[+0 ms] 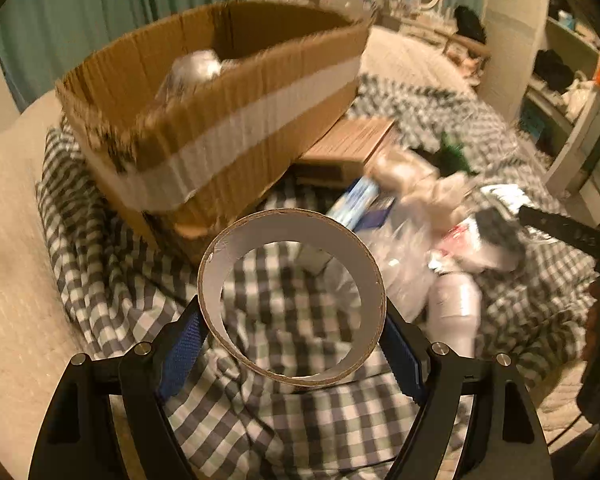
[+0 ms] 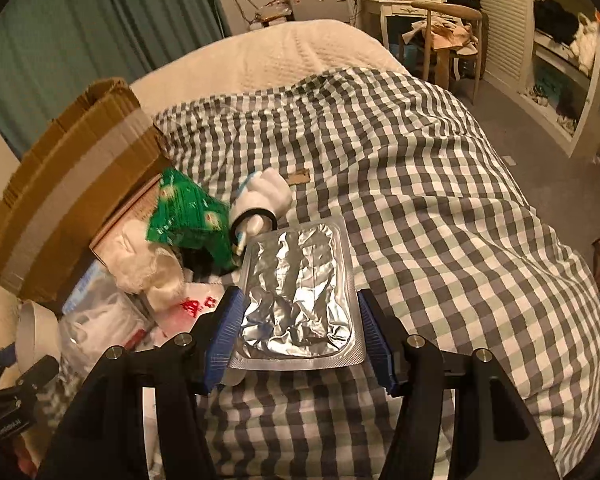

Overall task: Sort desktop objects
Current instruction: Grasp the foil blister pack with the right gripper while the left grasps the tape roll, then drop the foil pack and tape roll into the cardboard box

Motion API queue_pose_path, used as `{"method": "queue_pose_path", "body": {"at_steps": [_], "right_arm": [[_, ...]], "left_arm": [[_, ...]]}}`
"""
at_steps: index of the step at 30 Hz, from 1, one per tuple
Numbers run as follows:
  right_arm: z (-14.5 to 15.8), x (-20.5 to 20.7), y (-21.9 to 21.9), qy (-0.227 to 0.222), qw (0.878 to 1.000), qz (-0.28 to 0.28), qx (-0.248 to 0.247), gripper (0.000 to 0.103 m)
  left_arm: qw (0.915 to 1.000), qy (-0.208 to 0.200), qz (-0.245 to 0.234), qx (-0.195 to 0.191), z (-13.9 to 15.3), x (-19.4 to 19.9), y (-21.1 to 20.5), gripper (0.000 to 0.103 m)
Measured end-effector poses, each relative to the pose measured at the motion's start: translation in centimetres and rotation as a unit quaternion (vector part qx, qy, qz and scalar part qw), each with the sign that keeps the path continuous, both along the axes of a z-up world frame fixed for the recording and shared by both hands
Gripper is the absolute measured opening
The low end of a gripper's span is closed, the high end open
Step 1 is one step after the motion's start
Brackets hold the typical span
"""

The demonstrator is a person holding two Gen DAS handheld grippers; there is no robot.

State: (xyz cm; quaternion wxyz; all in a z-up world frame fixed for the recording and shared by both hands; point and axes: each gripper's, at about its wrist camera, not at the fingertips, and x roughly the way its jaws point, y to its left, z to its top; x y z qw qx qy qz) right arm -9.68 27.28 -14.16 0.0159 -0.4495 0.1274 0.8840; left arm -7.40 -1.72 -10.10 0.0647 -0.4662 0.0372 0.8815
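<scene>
My left gripper (image 1: 292, 320) is shut on a wide cardboard tape ring (image 1: 292, 226), gripped by its outer sides and held above the checked cloth (image 1: 112, 264). An open cardboard box (image 1: 220, 128) stands just beyond the ring, with a clear bag inside. My right gripper (image 2: 298, 304) is shut on a crinkled silver foil pouch (image 2: 296, 272), pinched by its side edges over the checked cloth (image 2: 420, 200). The box (image 2: 72, 200) is to the right gripper's left, and the ring (image 2: 32, 328) shows at that view's lower left.
A pile lies between the box and the right gripper: a green packet (image 2: 184, 216), a white glove (image 2: 268, 192), clear plastic bags (image 2: 100, 328), a white bottle (image 1: 454, 308), a blue-white carton (image 1: 356, 200) and a flat brown box (image 1: 352, 144). Furniture and shelves stand beyond the bed.
</scene>
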Motion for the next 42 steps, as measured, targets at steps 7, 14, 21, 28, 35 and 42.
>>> {"method": "queue_pose_path", "body": {"at_steps": [7,14,21,28,35,42], "right_arm": [[1.4,0.7,-0.5,0.019,1.000,0.011,-0.007,0.057],[4.4,2.2,-1.7,0.064,0.997,0.040,-0.025,0.057],[7.4,3.6,-3.9,0.100,0.990,0.088,-0.053,0.057],[11.4,3.0,-7.2,0.136,0.979,0.138,-0.069,0.057],[14.9,-1.9,-12.8,0.159,0.967,0.188,-0.067,0.057],[14.9,-9.0,-17.8,0.167,0.963,0.200,-0.064,0.057]], "left_arm": [[0.9980,0.048,-0.040,0.011,1.7,1.1,1.5,0.083],[0.9962,0.069,-0.045,0.030,2.6,1.5,1.4,0.083],[0.9914,0.101,-0.035,0.076,5.3,1.7,0.4,0.083],[0.9812,0.151,0.008,0.120,10.2,-0.3,-3.0,0.083],[0.9732,0.173,0.078,0.130,12.4,-8.1,-8.3,0.083],[0.9731,0.163,0.100,0.128,9.3,-11.1,-11.7,0.083]]}}
